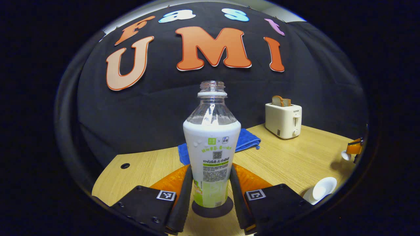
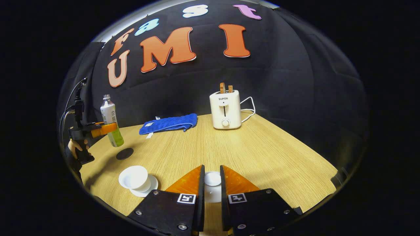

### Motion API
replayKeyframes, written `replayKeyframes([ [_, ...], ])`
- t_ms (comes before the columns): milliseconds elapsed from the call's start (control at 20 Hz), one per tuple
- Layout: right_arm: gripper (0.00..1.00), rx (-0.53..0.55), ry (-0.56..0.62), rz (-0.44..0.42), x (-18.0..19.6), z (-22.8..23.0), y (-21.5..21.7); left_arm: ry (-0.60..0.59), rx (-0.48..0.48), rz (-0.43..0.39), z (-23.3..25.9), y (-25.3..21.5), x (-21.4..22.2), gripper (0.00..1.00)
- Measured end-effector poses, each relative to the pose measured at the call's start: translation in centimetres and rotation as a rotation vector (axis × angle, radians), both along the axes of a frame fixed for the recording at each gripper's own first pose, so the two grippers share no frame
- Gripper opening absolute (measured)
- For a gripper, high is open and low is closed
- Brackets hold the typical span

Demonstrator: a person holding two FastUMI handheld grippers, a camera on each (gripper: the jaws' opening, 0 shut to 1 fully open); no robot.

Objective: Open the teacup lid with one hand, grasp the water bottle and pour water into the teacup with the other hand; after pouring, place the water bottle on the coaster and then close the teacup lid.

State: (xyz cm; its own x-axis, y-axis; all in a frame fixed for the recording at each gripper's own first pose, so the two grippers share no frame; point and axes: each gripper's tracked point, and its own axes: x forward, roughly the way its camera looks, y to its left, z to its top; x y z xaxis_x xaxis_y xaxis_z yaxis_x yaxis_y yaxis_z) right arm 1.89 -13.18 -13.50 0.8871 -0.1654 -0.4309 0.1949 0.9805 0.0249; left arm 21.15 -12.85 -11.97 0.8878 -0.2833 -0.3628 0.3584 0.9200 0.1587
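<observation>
My left gripper point(image 1: 211, 168) is shut on the capless, labelled water bottle point(image 1: 211, 154), held upright over the dark round coaster point(image 1: 212, 209). In the right gripper view the bottle point(image 2: 111, 124) stands just behind the coaster point(image 2: 125, 153); whether it touches the coaster I cannot tell. My right gripper point(image 2: 212, 167) is shut on the knob of the white teacup lid point(image 2: 212, 179), held over the table. The white teacup point(image 2: 134, 177) sits uncovered on its saucer point(image 2: 151, 188) to the left of those fingers. In the left gripper view the teacup point(image 1: 325, 187) lies at the lower right.
A cream toaster point(image 2: 225, 109) with bread slices stands at the back of the wooden table point(image 2: 262, 154), its cord trailing right. A folded blue towel point(image 2: 169, 124) lies to the toaster's left. A hand point(image 2: 77, 146) holds the left gripper's handle at the table's left edge.
</observation>
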Motion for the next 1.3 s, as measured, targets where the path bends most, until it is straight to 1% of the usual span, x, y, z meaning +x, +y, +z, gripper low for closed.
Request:
replayKeyframes([
  [150,0.22,-0.001,0.007,0.004,0.2,-0.2,0.1,0.006,-0.057,0.044,-0.4,-0.2,0.1,0.64],
  [200,0.22,-0.003,0.008,0.004,0.2,-0.2,0.2,0.012,-0.062,0.051,-0.7,-0.3,0.1,0.61],
  [300,0.22,-0.004,0.012,0.005,0.2,-0.5,0.2,0.045,-0.069,0.057,-1.4,-0.1,-0.4,0.63],
  [350,0.22,-0.003,0.015,0.007,0.3,-0.6,0.2,0.057,-0.077,0.059,-1.5,-0.1,-0.6,0.61],
  [450,0.22,-0.006,0.020,0.013,0.3,-0.7,0.6,0.065,-0.093,0.066,-1.7,-0.1,-0.8,0.63],
  [700,0.22,-0.006,0.031,0.022,0.4,-1.0,0.8,0.078,-0.128,0.087,-2.2,-0.1,-1.0,0.63],
  [750,0.22,-0.006,0.031,0.021,0.4,-1.0,0.8,0.083,-0.129,0.086,-2.2,-0.1,-1.1,0.63],
  [800,0.22,-0.006,0.032,0.021,0.4,-1.0,0.8,0.087,-0.130,0.084,-2.5,-0.1,-1.1,0.67],
  [900,0.22,-0.005,0.034,0.021,0.4,-1.1,0.8,0.082,-0.129,0.088,-2.3,0.0,-1.0,0.68],
  [950,0.22,-0.005,0.034,0.023,0.5,-1.1,0.9,0.085,-0.126,0.091,-2.4,0.1,-1.0,0.71],
  [1050,0.22,-0.006,0.031,0.025,0.5,-1.0,1.0,0.078,-0.129,0.093,-2.3,0.1,-1.0,0.70],
  [1150,0.22,-0.004,0.029,0.025,0.5,-0.9,1.0,0.074,-0.124,0.092,-2.3,0.2,-1.0,0.72],
  [1300,0.22,-0.003,0.027,0.023,0.5,-0.9,0.9,0.077,-0.110,0.092,-2.5,0.2,-1.1,0.73],
])
